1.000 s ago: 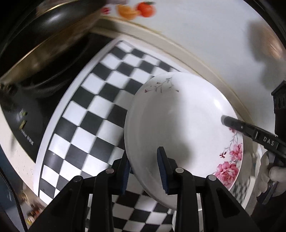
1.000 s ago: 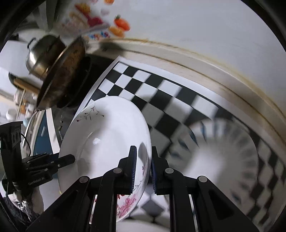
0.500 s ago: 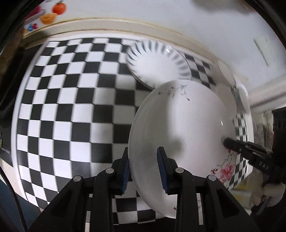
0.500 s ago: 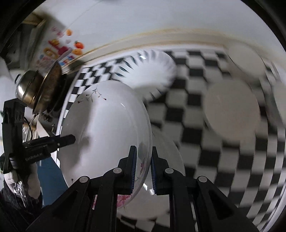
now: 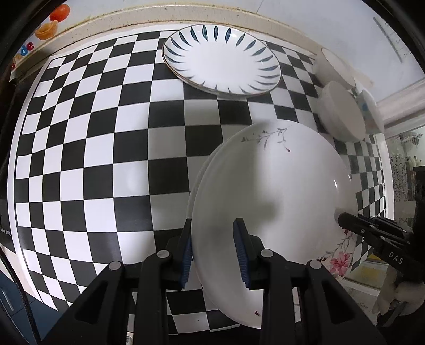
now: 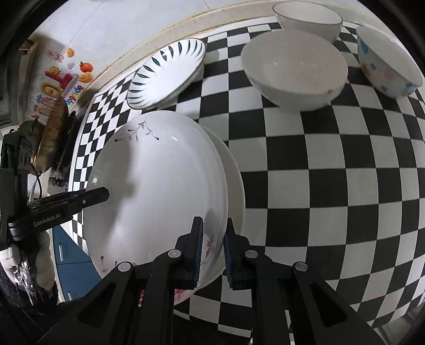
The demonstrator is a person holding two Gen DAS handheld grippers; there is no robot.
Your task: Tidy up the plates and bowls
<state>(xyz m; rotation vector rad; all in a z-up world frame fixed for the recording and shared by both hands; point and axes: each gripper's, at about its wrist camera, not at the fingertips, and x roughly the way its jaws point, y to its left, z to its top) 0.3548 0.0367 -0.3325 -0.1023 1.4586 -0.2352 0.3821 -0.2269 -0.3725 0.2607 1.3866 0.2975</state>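
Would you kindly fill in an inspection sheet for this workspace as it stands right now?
Surface: checkered mat covering the counter.
Job's things: floral plate held at both rims, above a plain white plate; blue-leaf plate flat near the wall; white bowl, a second white bowl and a flowered bowl grouped beside it.
Clutter: nothing seen on the mat.
Grippers: left gripper and right gripper both clamp the floral plate's rim.
Cables: dark cable at the left edge.
Surroundings: pan on the stove, fruit stickers on the wall.
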